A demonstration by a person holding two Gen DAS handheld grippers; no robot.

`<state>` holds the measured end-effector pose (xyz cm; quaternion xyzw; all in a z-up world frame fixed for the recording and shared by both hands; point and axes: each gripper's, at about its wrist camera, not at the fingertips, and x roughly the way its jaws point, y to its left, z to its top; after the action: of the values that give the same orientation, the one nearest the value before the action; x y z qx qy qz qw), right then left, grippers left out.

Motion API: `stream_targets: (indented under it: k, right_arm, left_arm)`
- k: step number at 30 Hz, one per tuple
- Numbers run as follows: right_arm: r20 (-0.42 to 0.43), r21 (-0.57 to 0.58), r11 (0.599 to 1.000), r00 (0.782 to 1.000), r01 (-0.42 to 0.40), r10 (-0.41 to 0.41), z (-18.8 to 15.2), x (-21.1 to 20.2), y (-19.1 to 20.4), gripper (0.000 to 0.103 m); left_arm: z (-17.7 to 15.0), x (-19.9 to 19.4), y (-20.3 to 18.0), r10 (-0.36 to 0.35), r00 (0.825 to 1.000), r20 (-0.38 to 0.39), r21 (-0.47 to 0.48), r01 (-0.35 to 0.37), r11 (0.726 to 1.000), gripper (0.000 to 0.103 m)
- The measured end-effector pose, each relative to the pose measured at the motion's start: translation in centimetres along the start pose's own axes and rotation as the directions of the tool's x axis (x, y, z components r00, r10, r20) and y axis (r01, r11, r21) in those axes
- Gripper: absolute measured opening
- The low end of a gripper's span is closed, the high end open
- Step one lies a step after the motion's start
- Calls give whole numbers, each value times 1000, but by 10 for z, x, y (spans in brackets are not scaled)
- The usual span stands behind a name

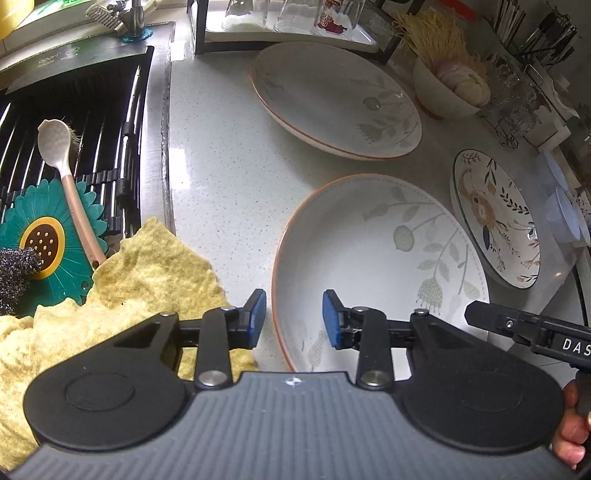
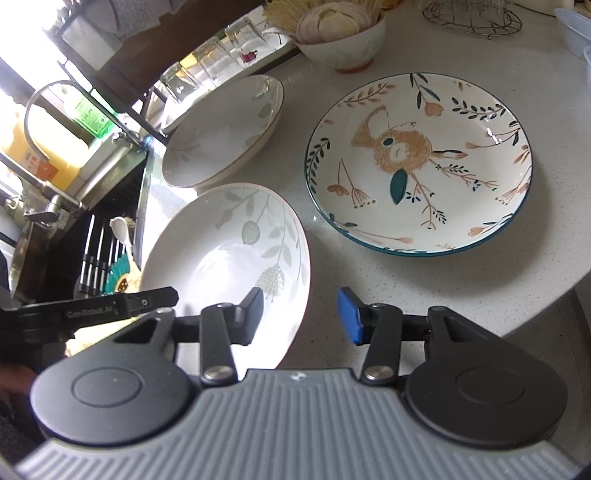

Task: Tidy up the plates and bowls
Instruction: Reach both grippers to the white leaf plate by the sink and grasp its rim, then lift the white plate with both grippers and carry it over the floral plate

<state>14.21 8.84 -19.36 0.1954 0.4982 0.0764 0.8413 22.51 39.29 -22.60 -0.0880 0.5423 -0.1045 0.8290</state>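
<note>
Three plates lie on the white counter. The nearest, a pale leaf-patterned plate, sits between both grippers. My left gripper is open and straddles its left rim, one pad over the counter and one over the plate's inside, neither pressing. My right gripper is open and straddles the right rim in the same way. One of the right gripper's fingers shows in the left wrist view. A second pale plate lies farther back. A rabbit-patterned plate lies to the right.
A sink with a black rack, a brush and a teal flower mat lies left. A yellow cloth is beside the near plate. A filled bowl, upturned glasses and a wire basket stand at the back.
</note>
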Motion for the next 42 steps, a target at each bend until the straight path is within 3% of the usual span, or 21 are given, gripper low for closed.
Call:
stream_targets:
  k: [6,10,16,29,33,42]
  right_arm:
    - [20,-2,1000,1000,17,-17,-2,8,-2,43]
    - [7,-27,999,1000,24,-24,-1,16,2,27]
    - [33,-28,1000,999,0,1,5,20,2,18]
    - [49,-70,997,998,33,-29,14,14,9,18]
    - [72,-77,997,997,26,-20,20,6,10,18]
    - [105,-108,994,994,27,-16,32,-12,11,18]
  left_arm:
    - [0,3,7,-38,999,5,-18,38,999,33]
    - [2,4,9,-53,999,5,-18,53,998,28]
    - [4,5,9,-61,998,18,-9,61,998,23]
    - [7,-3,6,-78,997,-11,8,79,997,22]
    - [11,-10,1,-87,996,10,31,86,996,22]
    - [24,-23,-4,-129,988,82,-17,131,991,19]
